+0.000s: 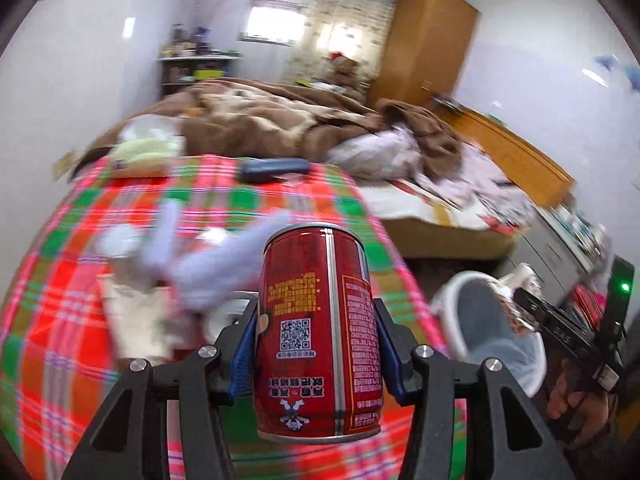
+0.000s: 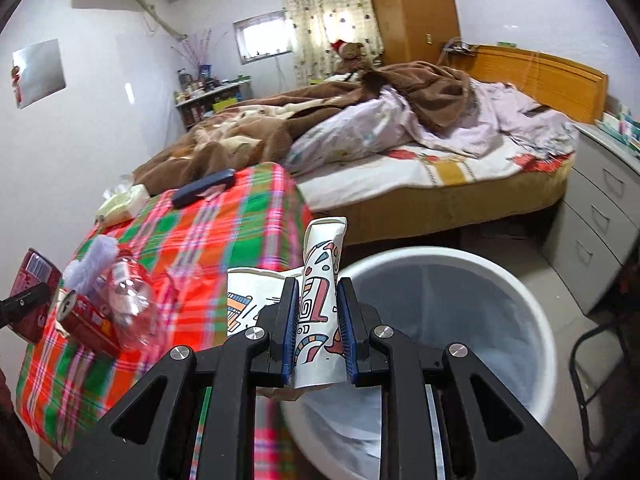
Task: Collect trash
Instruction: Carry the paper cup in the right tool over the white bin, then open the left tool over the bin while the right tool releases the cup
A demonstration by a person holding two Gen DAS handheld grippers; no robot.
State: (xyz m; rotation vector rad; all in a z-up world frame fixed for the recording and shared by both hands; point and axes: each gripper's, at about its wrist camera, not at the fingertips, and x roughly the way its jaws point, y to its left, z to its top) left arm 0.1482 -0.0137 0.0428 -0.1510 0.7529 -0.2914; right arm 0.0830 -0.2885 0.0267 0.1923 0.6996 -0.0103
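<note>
My left gripper [image 1: 316, 308] is shut on an upright red drink can [image 1: 320, 320], its blue pads pressing both sides, above the plaid-covered table [image 1: 60, 340]. In the right wrist view my right gripper [image 2: 318, 292] is shut on a flattened white paper cup with coloured patterns [image 2: 320, 280], held at the near rim of the white bin [image 2: 536, 320], which has a liner inside. Another red can [image 2: 86, 316] lies on the table beside a clear plastic bottle [image 2: 132, 300] and a lilac fluffy scrap [image 2: 90, 264]. The bin [image 1: 452, 312] shows right of the table, with the right gripper over it.
A patterned paper piece [image 2: 248, 304] lies at the table's edge. A dark flat case [image 2: 204, 192] and a tissue pack [image 2: 120, 202] sit at the table's far end. Beyond is a bed with a brown blanket [image 2: 248, 128]; grey drawers [image 2: 600, 216] stand right of the bin.
</note>
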